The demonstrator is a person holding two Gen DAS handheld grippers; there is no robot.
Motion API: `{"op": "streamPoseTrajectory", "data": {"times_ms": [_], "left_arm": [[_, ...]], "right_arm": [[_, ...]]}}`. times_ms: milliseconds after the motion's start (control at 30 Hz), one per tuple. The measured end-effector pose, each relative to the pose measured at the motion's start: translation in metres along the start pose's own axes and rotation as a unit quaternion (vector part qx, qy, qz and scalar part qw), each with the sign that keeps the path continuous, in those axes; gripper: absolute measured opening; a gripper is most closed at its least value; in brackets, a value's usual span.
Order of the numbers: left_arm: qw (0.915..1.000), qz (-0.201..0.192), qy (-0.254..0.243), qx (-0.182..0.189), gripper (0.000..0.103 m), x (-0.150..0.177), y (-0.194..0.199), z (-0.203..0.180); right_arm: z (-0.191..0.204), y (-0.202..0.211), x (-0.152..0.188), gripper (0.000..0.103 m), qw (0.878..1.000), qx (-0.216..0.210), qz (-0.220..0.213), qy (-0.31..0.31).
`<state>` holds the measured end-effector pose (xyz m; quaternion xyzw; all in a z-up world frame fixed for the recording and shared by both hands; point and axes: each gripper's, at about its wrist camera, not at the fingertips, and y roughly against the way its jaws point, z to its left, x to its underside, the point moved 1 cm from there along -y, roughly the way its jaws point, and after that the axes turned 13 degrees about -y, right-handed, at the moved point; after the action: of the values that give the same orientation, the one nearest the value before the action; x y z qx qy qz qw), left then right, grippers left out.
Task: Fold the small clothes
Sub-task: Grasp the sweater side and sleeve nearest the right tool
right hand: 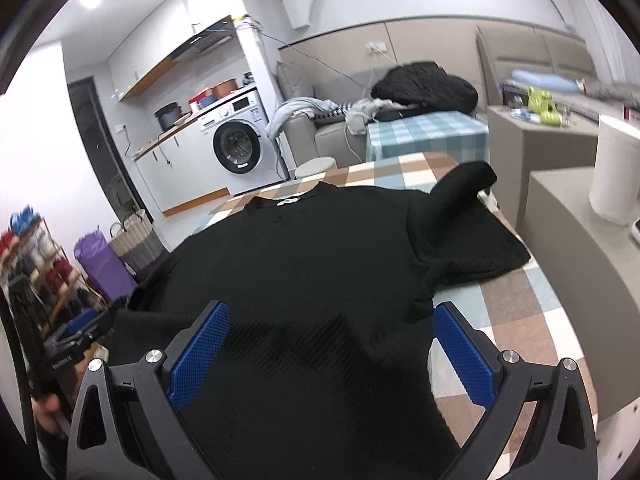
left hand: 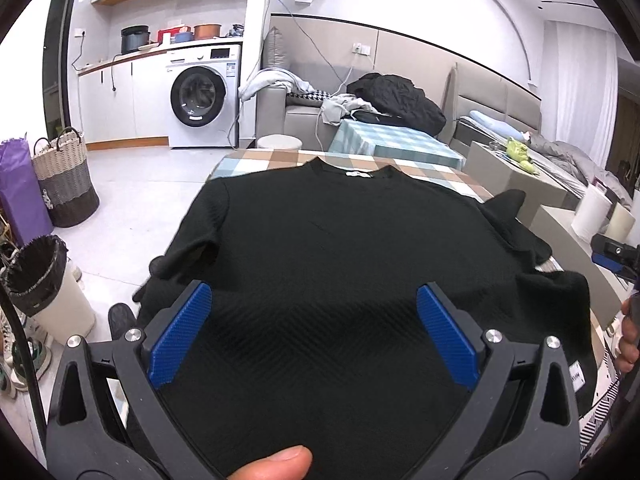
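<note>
Thumb (left hand: 280, 464) at bottom edge of left view. Left gripper (left hand: 314, 332) spread wide, empty, low over shirt (left hand: 340, 248) hem. Right gripper (right hand: 330, 352) likewise wide, holding nothing, at lower centre. Shirt lying flat on checked surface (right hand: 520, 312), filling mid-frame; collar toward top of frame, hem nearest cameras, long axis bottom to top. Right sleeve (right hand: 464, 184) bunched up at upper right. Probably best: flatten that sleeve first, then pinch hem corners evenly and lift together.
</note>
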<state>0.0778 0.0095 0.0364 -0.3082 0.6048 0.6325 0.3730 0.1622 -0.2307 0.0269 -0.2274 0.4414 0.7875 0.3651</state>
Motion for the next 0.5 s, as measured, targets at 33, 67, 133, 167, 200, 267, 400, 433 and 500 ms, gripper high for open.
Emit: {"op": "streamPoseTrajectory", "data": {"times_ms": [33,67,133,167,200,267,400,433,500], "left_arm": [[1.0,0.001,0.001,-0.004,0.102,-0.005,-0.004,0.004],[1.0,0.002,0.002,-0.006,0.102,-0.007,-0.007,0.006],[0.9999,0.006,0.006,-0.011,0.102,-0.013,-0.016,0.013],[0.9999,0.008,0.007,-0.012,0.102,-0.017,-0.022,0.014],[0.9998,0.01,0.007,-0.014,0.102,-0.02,-0.026,0.016],[0.9997,0.016,0.007,-0.019,0.102,-0.023,-0.036,0.02],[0.9993,0.028,0.01,-0.021,0.102,-0.028,-0.055,0.023],[0.9993,0.031,0.009,-0.02,0.102,-0.03,-0.059,0.024],[0.9992,0.034,0.004,-0.022,0.102,-0.032,-0.067,0.023]], "right_arm": [[-0.002,-0.002,-0.006,0.103,1.0,0.001,0.003,-0.011],[-0.005,-0.003,-0.011,0.103,1.0,0.0,0.003,-0.021],[-0.011,-0.006,-0.022,0.103,0.999,0.011,0.004,-0.038],[-0.014,-0.009,-0.026,0.103,0.999,0.022,0.009,-0.042],[-0.019,-0.014,-0.029,0.103,0.998,0.032,0.014,-0.047],[-0.033,-0.025,-0.034,0.103,0.996,0.052,0.033,-0.069],[-0.059,-0.046,-0.04,0.099,0.989,0.072,0.063,-0.11],[-0.066,-0.053,-0.042,0.096,0.987,0.074,0.071,-0.122],[-0.079,-0.063,-0.046,0.093,0.983,0.073,0.081,-0.147]]}}
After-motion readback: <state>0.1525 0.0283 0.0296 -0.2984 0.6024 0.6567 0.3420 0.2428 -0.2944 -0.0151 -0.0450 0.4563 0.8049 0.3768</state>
